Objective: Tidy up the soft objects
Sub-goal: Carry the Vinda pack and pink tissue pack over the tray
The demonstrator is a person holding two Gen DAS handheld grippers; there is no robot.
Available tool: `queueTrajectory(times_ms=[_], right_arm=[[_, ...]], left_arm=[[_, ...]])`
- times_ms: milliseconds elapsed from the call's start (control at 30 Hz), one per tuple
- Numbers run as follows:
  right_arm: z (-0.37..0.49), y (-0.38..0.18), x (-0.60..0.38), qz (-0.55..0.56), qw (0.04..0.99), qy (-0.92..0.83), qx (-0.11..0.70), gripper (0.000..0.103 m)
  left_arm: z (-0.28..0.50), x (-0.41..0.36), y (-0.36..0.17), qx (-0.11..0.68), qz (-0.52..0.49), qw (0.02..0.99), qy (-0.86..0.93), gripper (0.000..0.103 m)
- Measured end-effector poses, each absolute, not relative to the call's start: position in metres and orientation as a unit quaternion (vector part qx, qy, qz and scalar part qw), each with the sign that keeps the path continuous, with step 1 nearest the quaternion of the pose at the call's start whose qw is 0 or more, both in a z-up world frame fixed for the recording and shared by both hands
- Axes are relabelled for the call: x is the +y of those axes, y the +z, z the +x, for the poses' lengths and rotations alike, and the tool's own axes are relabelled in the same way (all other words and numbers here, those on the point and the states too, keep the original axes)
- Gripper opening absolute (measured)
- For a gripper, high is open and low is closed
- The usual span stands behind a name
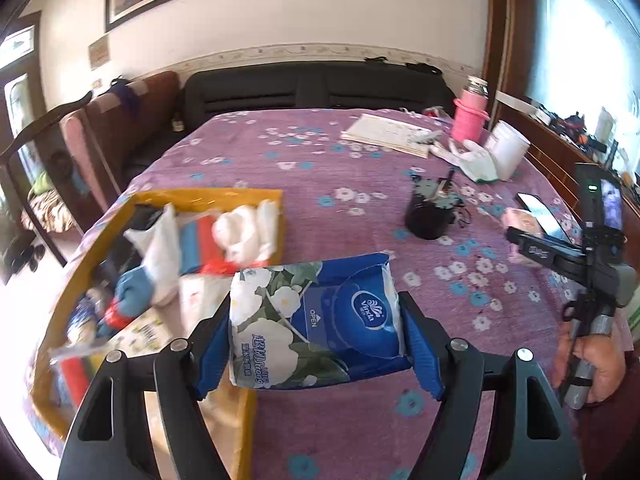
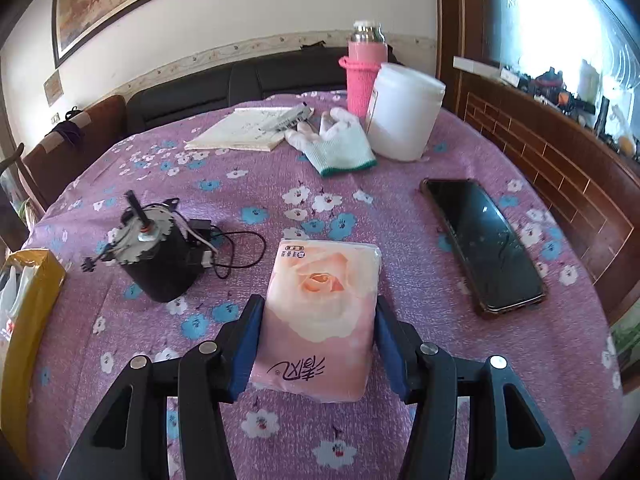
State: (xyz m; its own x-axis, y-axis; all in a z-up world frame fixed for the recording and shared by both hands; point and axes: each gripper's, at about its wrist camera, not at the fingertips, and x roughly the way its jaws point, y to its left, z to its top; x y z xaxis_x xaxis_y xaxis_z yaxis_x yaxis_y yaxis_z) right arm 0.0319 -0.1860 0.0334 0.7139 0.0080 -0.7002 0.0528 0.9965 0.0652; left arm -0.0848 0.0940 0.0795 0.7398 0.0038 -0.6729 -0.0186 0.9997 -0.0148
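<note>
My left gripper (image 1: 318, 344) is shut on a blue floral Vinda tissue pack (image 1: 320, 320) and holds it above the table, beside the right edge of a yellow cardboard box (image 1: 256, 196). The box holds several soft items: white bags, blue and red cloths. My right gripper (image 2: 318, 340) has its blue pads against both sides of a pink rose-print tissue pack (image 2: 320, 312) that rests on the purple flowered tablecloth (image 2: 360, 420). The right gripper also shows in the left wrist view (image 1: 520, 240), at the far right, with the pink pack (image 1: 520, 218) there. A white knit glove (image 2: 336, 140) lies further back.
A black motor with wires (image 2: 156, 252) stands left of the pink pack. A phone (image 2: 484, 244) lies to the right. A notebook (image 2: 244, 130), a white tub (image 2: 404, 110) and a pink flask (image 2: 364, 72) stand at the back. A wooden rail (image 2: 560, 168) borders the right side.
</note>
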Motion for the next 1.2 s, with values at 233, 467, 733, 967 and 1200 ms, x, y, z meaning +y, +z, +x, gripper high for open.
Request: queueTrajectory(times_ms=[233,467,733,967,1200], right_arm=[[-0.011,0.064,-0.157,0.051,0.932,0.048,0.355,0.058],[-0.039,0.084,-0.101,0.026,0.933,0.117,0.340,0.058],[-0.060,0.091,-0.048,0.002,0.924,0.176,0.340,0.058],[-0.071,0.095,-0.014,-0.014,0.917,0.210,0.340,0.058],[-0.078,0.097,0.014,-0.028,0.910,0.237,0.338,0.058]], left_arm=[[-0.099,0.125,0.077,0.362,-0.044,0.931,0.022,0.075],[-0.116,0.142,0.081,0.352,-0.055,0.934,0.030,0.075],[-0.130,0.171,0.084,0.343,-0.076,0.935,0.054,0.075],[-0.139,0.193,0.085,0.336,-0.091,0.935,0.073,0.075],[-0.144,0.213,0.082,0.333,-0.104,0.933,0.089,0.075]])
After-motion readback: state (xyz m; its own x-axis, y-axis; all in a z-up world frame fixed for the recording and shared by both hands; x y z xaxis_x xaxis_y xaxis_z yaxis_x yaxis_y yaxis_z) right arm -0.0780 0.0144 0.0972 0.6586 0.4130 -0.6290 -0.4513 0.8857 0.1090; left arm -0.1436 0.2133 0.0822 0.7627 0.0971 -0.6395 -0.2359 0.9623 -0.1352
